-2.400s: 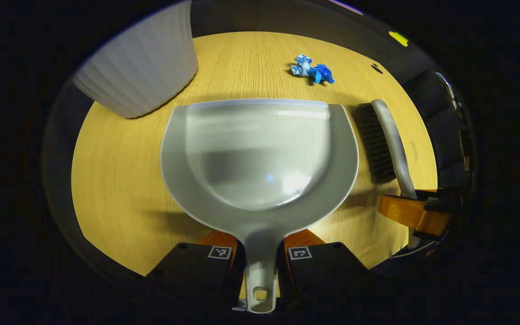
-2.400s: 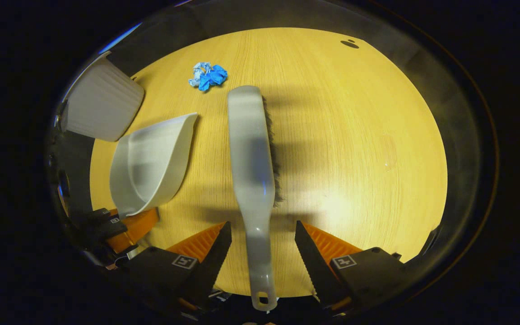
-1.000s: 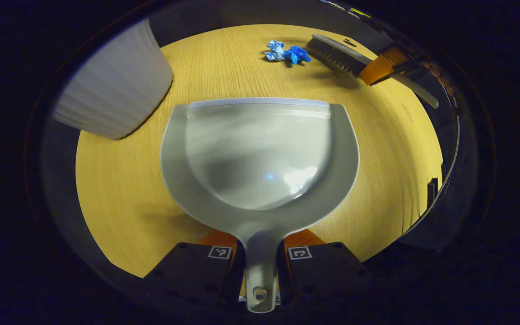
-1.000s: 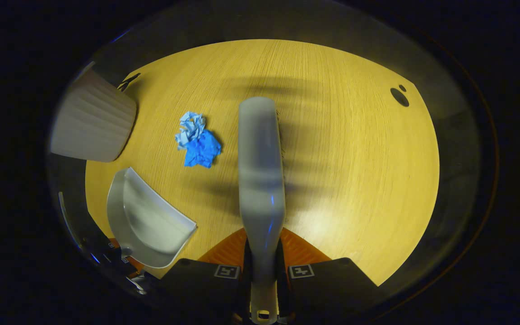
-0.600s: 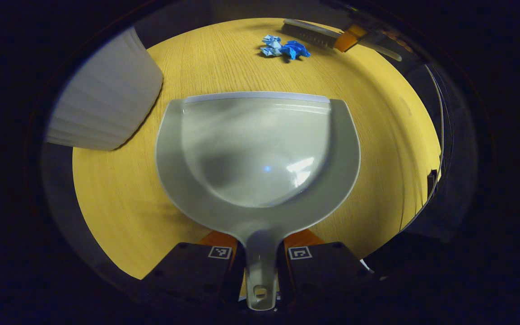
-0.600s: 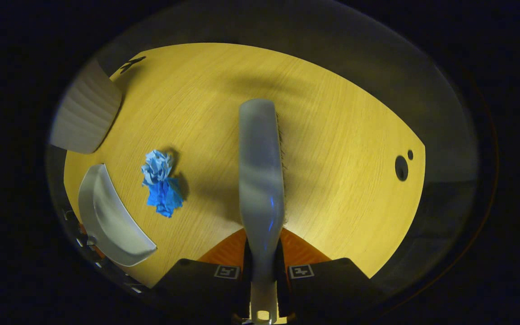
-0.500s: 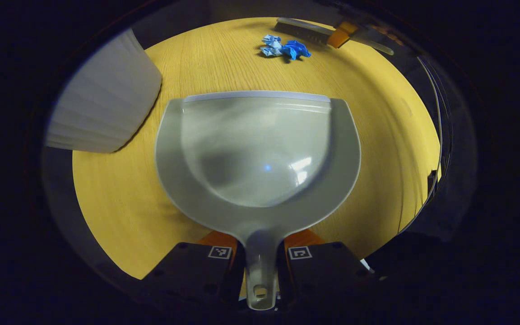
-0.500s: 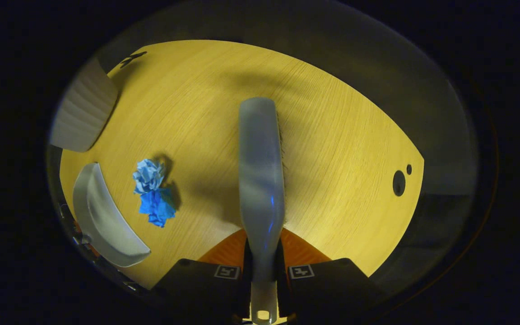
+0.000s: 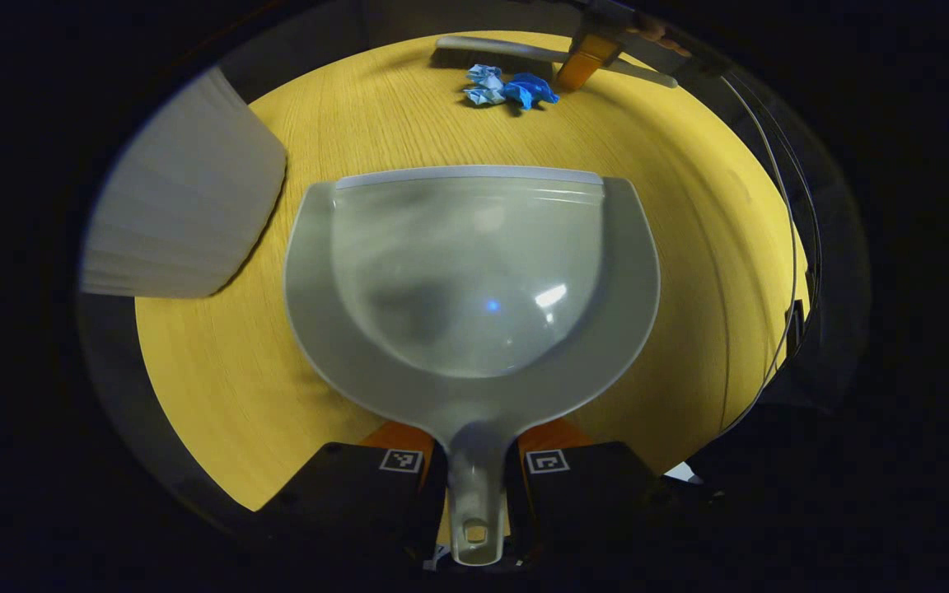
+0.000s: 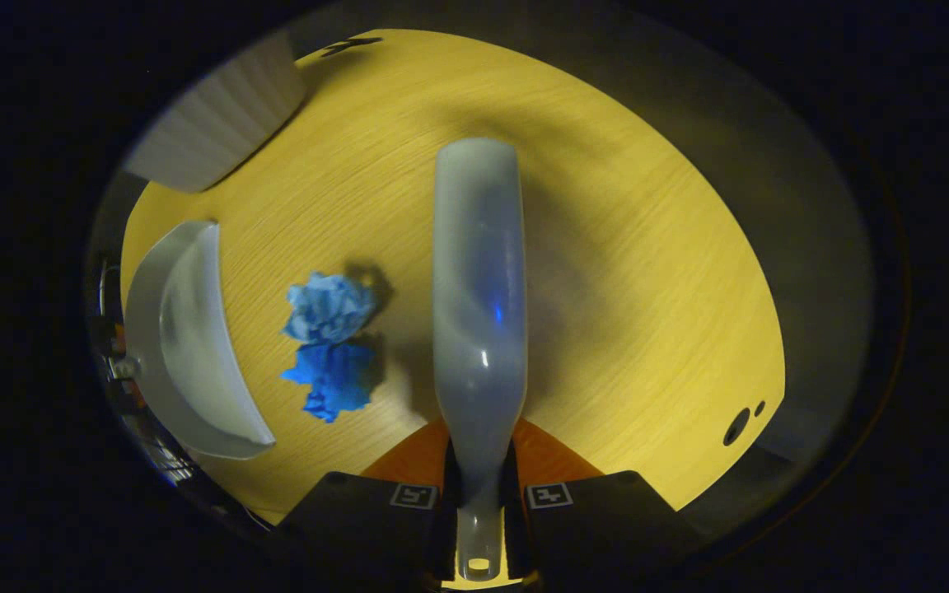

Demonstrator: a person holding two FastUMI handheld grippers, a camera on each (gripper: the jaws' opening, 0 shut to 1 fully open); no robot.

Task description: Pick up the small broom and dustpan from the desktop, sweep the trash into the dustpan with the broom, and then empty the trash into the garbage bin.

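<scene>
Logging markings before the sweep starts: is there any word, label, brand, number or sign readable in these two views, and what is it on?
No readable words or numbers.
Square black-and-white coded markers, no letters: on the left claw holding the grey plastic dustpan, and on the right claw holding the grey-backed small broom.
The ribbed white garbage bin, the crumpled blue paper trash and the wooden desktop bear no text.

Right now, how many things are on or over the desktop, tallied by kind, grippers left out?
Dustpan: 1
Broom: 1
Crumpled blue paper scraps: 2 (one pale, one deep blue)
White ribbed bin: 1
Total: 5
</scene>
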